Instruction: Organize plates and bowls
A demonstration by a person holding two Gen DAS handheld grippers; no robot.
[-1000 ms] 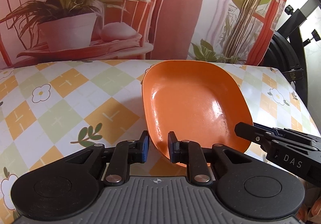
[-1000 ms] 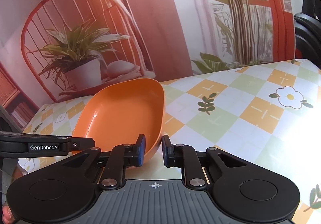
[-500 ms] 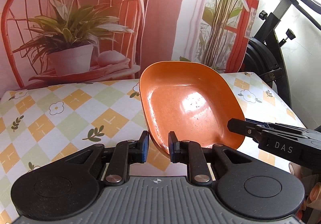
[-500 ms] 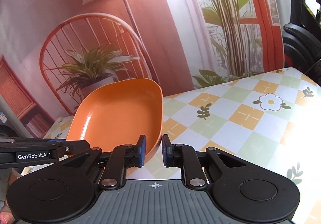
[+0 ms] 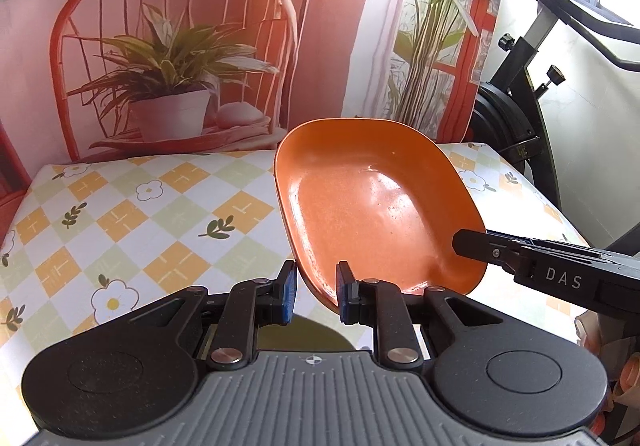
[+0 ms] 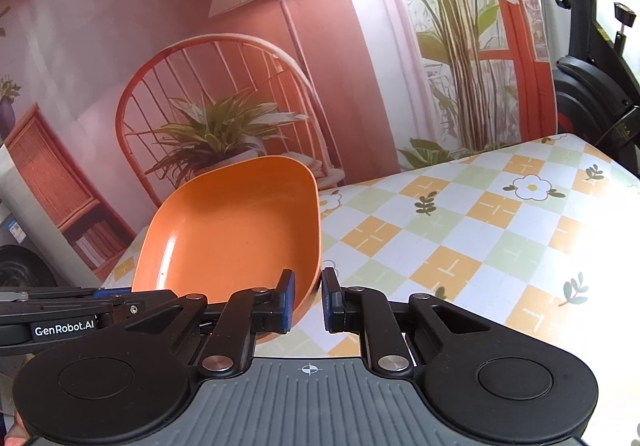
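Note:
An orange dish (image 5: 376, 206), oval and shallow, hangs in the air above the checked tablecloth, tilted up at its far end. My left gripper (image 5: 316, 294) is shut on its near rim, the rim lying against the right finger. In the same view my right gripper (image 5: 466, 242) reaches in from the right and meets the dish's right edge. Seen from the right wrist, the dish (image 6: 232, 234) has its near right corner clamped in my right gripper (image 6: 308, 298), while my left gripper (image 6: 120, 296) holds its near left edge.
The table (image 5: 120, 214) wears a cloth of orange, green and white checks with flowers; it also shows as table (image 6: 480, 238). A printed backdrop (image 5: 180, 66) of a chair and plant stands behind it. A black exercise bike (image 5: 520, 118) stands off the right edge.
The dish has gone up off the table with both grippers shut on it. Both cameras have risen and pulled back, so more of the table and backdrop shows.

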